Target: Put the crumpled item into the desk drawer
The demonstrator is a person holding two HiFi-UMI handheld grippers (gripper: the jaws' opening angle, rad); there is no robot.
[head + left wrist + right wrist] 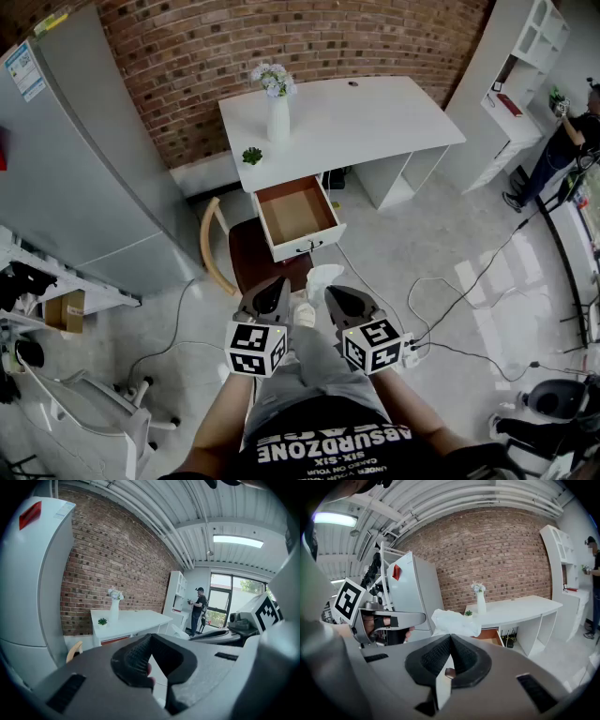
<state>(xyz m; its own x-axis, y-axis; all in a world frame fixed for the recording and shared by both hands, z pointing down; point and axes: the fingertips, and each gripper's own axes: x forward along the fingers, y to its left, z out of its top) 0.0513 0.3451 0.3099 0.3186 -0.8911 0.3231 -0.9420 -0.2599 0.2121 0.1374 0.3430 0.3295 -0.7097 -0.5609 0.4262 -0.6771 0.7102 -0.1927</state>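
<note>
Right gripper point(339, 298) is clenched on one edge of the crumpled item point(323, 277); left gripper point(272, 298) closed, empty. Desk point(375, 112) well ahead, chair point(251, 258) beneath the open drawer point(292, 214). Risk: thin pinch slips, item drops onto chair.

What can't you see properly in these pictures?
Crumpled item: right gripper view, its bottom hides behind the right gripper's pads; its material can't be told.
Drawer: right gripper view, the crumpled item covers most of it.
Chair: head view, the drawer overhangs part of the seat.
Small dark thing on the desk: head view, too small to name.
</note>
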